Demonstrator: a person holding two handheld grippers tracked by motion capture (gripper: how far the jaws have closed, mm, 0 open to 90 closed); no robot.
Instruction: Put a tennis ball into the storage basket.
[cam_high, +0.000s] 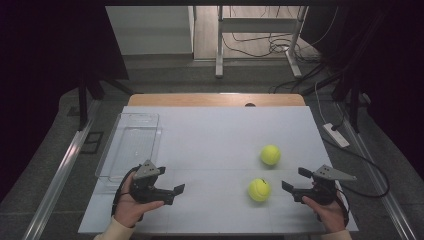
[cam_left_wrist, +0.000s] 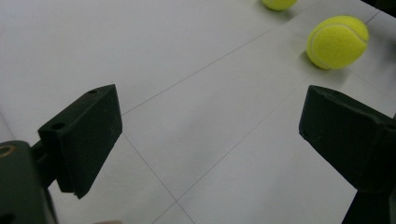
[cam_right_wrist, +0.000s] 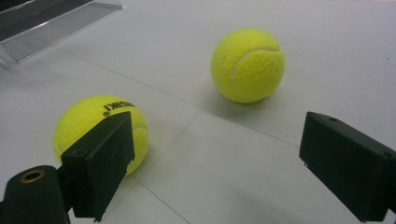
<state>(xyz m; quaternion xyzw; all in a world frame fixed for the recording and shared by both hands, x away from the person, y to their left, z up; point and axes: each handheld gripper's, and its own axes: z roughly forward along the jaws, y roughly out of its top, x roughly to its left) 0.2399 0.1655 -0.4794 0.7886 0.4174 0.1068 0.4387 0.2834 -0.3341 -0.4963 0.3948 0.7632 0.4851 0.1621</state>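
Two balls: near yellow felt tennis ball (cam_high: 259, 189) and far yellow felt tennis ball (cam_high: 270, 154), both on the white table (cam_high: 215, 140), apart from each other.
Near ball position: just beside the right gripper (cam_high: 295, 185), ahead of its jaws, not between them; printed lettering on it faces the right gripper view.
Left gripper (cam_high: 170, 192): released, jaws wide, nothing between them, well apart from both balls.
Right gripper: released, jaws wide, holding nothing.
Clear plastic tray (cam_high: 131, 145): left side of table.
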